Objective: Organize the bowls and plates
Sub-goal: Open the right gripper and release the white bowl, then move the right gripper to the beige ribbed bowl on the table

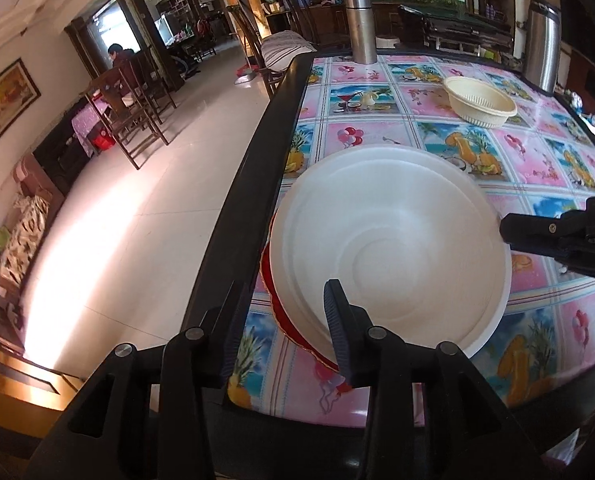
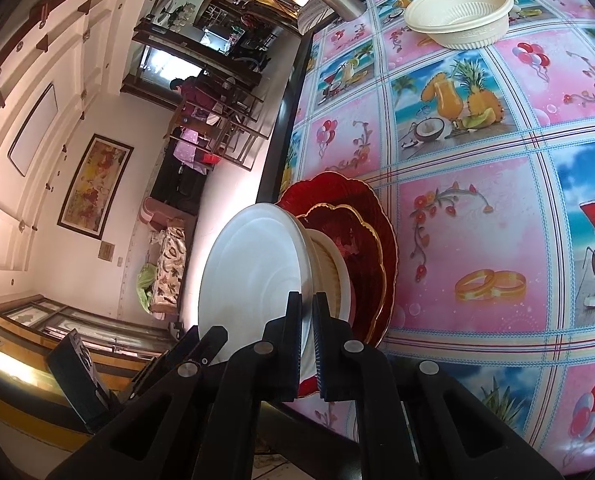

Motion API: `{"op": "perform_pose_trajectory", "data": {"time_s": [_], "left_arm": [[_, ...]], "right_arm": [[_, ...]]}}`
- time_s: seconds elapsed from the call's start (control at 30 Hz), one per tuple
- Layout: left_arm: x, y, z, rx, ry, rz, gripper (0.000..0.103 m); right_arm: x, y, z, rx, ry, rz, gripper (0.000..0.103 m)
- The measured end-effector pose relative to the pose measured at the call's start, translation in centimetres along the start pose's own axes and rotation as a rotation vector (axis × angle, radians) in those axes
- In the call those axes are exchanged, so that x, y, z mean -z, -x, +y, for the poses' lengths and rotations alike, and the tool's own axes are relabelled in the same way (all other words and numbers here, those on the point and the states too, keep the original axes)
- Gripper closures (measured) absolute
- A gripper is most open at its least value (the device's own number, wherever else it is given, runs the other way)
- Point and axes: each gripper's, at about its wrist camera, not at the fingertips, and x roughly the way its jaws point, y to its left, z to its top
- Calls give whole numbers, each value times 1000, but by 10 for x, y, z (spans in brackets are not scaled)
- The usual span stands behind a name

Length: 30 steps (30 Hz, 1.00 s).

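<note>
Tabletop [image 1: 377, 136]: bright patterned cloth.
White bowl [image 1: 389, 248]: atop red plates [image 2: 361, 240], directly ahead of both claws.
Right claw [image 2: 306, 344]: clamped on the bowl's rim.
Left claw [image 1: 285, 320]: parted, straddling the bowl's near rim, pads clear.
Cream bowl [image 1: 479, 102]: far beyond.

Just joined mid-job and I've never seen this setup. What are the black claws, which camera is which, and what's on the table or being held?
No robot here: a person holds a two-finger gripper in each hand, each with its own fisheye camera. The left view shows the left gripper open around the near rim of the white bowl. The right view shows the right gripper shut on that bowl's rim. The bowl sits on stacked red plates on the patterned tablecloth. A cream bowl stands apart, farther back.
</note>
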Motion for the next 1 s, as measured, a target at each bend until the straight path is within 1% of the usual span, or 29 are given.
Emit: {"op": "perform_pose_trajectory", "data": {"time_s": [0.03,0.1,0.17,0.23,0.27,0.3,0.33,0.4,0.57,0.6,0.67,0.77,0.83,0.9,1.0], "left_arm": [[0,1,-3,-19,-26,-2,58],[2,3,-5,-44,-49,-10,57],[2,5,-3,-66,-44,-19,57],[2,9,0,-106,-36,-31,56],[2,10,2,-124,-33,-39,54],[3,12,5,-146,-29,-48,48],[4,14,6,-172,-26,-57,44],[5,18,11,-215,-18,-74,44],[2,32,24,-228,26,-111,44],[1,36,25,-221,37,-124,44],[-2,44,25,-183,58,-152,44],[-9,54,15,-90,76,-183,41],[-15,59,1,-19,70,-195,37],[-22,60,-19,49,48,-197,37],[-34,58,-52,144,22,-179,37]], "right_arm": [[0,-1,-1,-1,-4,3,97],[0,-1,-3,-2,-8,6,97],[0,-1,-4,-7,-11,8,97],[0,0,-3,-6,-9,5,97],[0,0,-4,-8,-10,6,97],[0,0,-4,-9,-11,8,97],[1,1,-4,-10,-11,9,97],[1,3,-5,-13,-13,7,94],[1,13,-9,-46,-26,-12,93],[0,16,-11,-52,-30,-17,93],[-2,23,-16,-54,-40,-31,93],[-6,37,-27,-52,-58,-57,93],[-10,48,-37,-51,-81,-76,93],[-13,61,-49,-41,-99,-100,92],[-16,81,-70,-29,-135,-139,91]]}}
